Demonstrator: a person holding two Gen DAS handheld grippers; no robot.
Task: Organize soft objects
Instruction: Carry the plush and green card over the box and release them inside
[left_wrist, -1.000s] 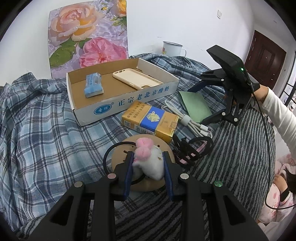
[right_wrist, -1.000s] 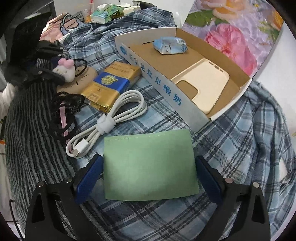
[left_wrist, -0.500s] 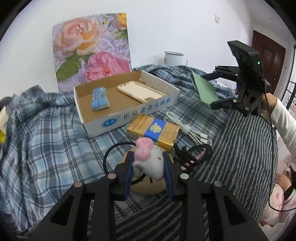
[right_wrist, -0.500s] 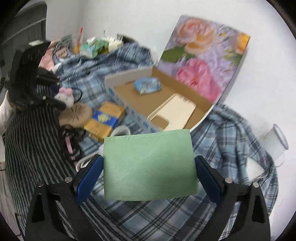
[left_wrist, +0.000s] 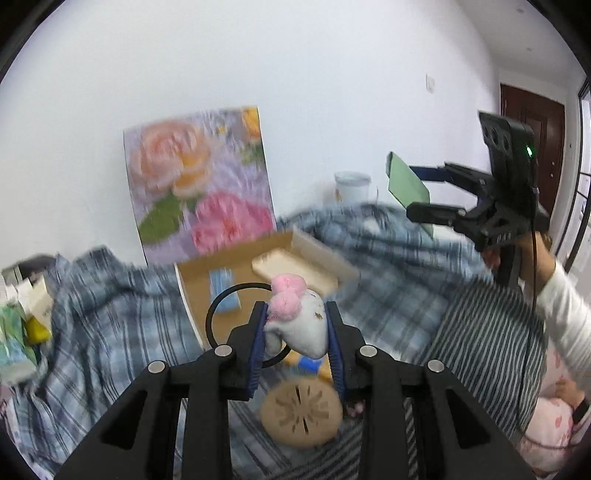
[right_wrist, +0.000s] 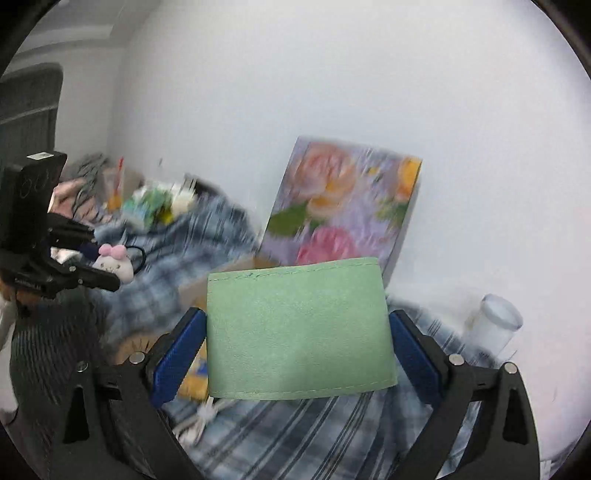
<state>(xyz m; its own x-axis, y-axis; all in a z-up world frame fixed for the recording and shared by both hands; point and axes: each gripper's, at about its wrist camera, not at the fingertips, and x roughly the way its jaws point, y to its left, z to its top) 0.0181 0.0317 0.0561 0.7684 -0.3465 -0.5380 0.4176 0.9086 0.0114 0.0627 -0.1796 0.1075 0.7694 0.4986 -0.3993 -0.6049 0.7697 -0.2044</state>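
My left gripper (left_wrist: 297, 334) is shut on a small white plush toy with a pink bow (left_wrist: 301, 325), with a black hair tie (left_wrist: 221, 306) hanging from it, lifted above the bed. It also shows in the right wrist view (right_wrist: 114, 264). My right gripper (right_wrist: 295, 343) is shut on a green soft pouch (right_wrist: 297, 332) and holds it high in the air; the pouch also shows in the left wrist view (left_wrist: 406, 182). The cardboard box (left_wrist: 266, 266) holding a blue packet (left_wrist: 223, 288) and a beige phone case (left_wrist: 291, 267) lies below on the plaid blanket.
A round tan pad (left_wrist: 301, 415) and a yellow-blue pack (left_wrist: 310, 363) lie under the left gripper. A floral picture (left_wrist: 201, 184) leans on the wall behind the box. A white mug (right_wrist: 493, 325) stands at the right. Packets (left_wrist: 22, 325) lie at the far left.
Both grippers have risen well above the bed with their objects. The plush toy has come off the tan pad, and the green pouch is higher.
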